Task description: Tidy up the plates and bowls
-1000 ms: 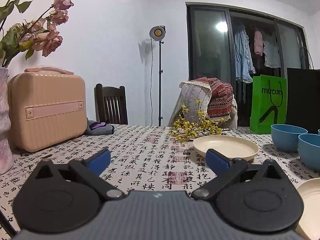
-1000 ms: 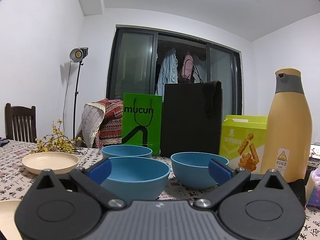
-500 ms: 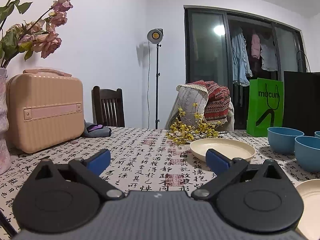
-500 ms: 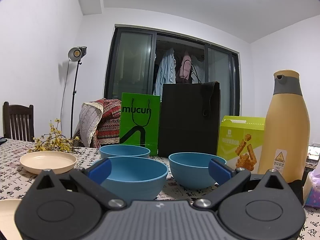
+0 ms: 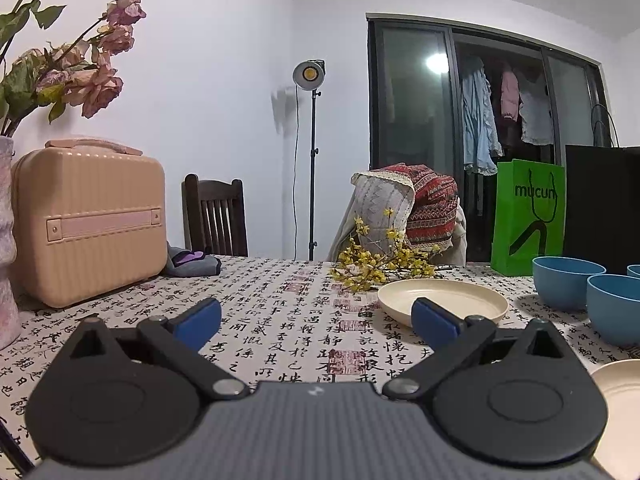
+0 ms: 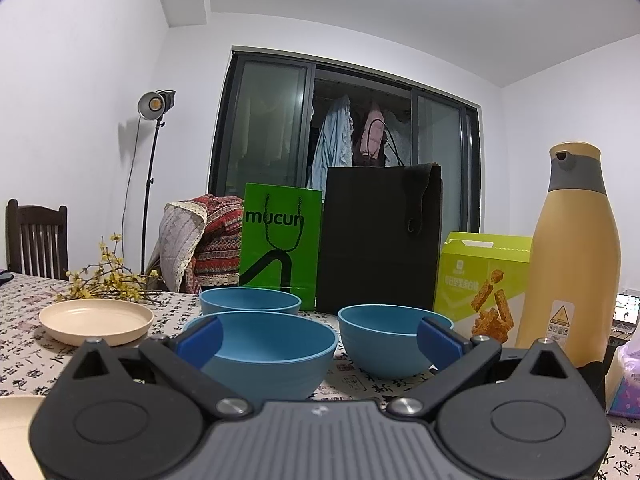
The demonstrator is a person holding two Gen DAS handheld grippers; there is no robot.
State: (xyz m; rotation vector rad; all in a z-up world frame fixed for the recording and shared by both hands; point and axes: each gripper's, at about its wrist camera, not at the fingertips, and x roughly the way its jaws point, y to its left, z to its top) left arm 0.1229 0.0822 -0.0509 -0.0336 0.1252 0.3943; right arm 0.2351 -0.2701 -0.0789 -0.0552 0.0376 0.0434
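Left gripper [image 5: 316, 316]: sitting low over the table, pointing level across it; blue-padded fingers [image 5: 198, 318] standing wide apart, gripping nothing.
Right gripper [image 6: 318, 336]: hovering low and level, facing the bowls; blue pads spread wide, holding nothing; the nearest bowl showing between them, contact not discernible.
Table [image 5: 280, 320]: wearing a white cloth printed with black calligraphy and red seals.
Round blue bowls, count three: nearest bowl [image 6: 272, 354] sitting directly ahead of the right gripper; second bowl [image 6: 384, 340] standing just beside it to the right; third bowl [image 6: 250, 300] resting behind the nearest one, near the bags.
Shallow cream plates, count two: far plate [image 5: 442, 304] lying beyond the left gripper's right finger, near the flower sprig; near plate [image 5: 616, 400] showing at the lower right edge of the left view, partly cut off.
Yellow flower sprig [image 5: 372, 268], count one: lying on the cloth behind the far plate.
Paper bags, count two: green bag [image 6: 280, 244] and black bag [image 6: 380, 240] standing side by side behind the bowls.
Tan bottle with grey collar [image 6: 572, 256], count one: standing upright at right.
Lime-green snack box [image 6: 482, 280], count one: sitting between black bag and bottle.
Peach ribbed hard case [image 5: 86, 220], count one: standing at the table's left.
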